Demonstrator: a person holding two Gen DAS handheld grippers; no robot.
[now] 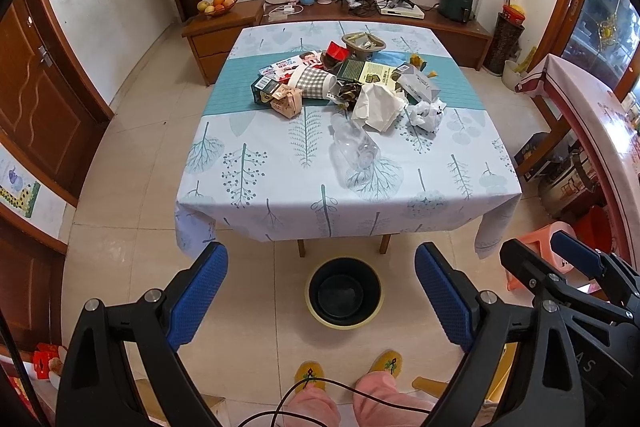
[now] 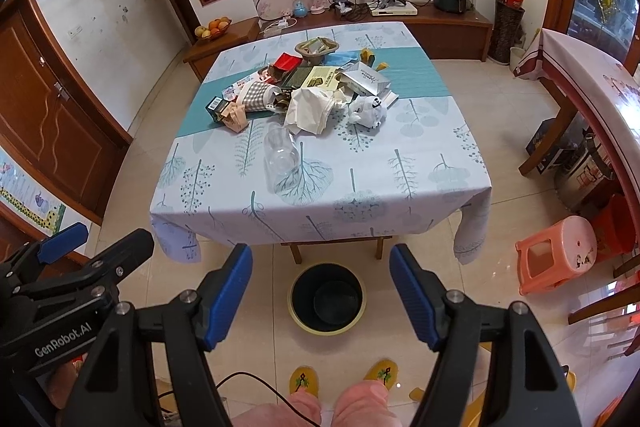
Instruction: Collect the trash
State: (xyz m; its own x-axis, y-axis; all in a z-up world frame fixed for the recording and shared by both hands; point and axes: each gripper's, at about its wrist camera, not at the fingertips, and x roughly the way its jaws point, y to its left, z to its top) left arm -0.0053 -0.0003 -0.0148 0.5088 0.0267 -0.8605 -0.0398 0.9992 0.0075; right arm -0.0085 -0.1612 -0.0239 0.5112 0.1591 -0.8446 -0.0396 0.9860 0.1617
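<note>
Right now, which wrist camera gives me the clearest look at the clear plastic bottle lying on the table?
The right wrist view: the clear plastic bottle lies nearer the picture's centre, its open mouth towards the camera, apart from the trash pile. The left wrist view shows the same bottle, whole and unblocked, but paler against the tablecloth.

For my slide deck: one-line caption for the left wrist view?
Open left gripper above a black, yellow-rimmed bin, facing a tablecloth-covered table piled with trash, clear plastic bottle nearest.
</note>
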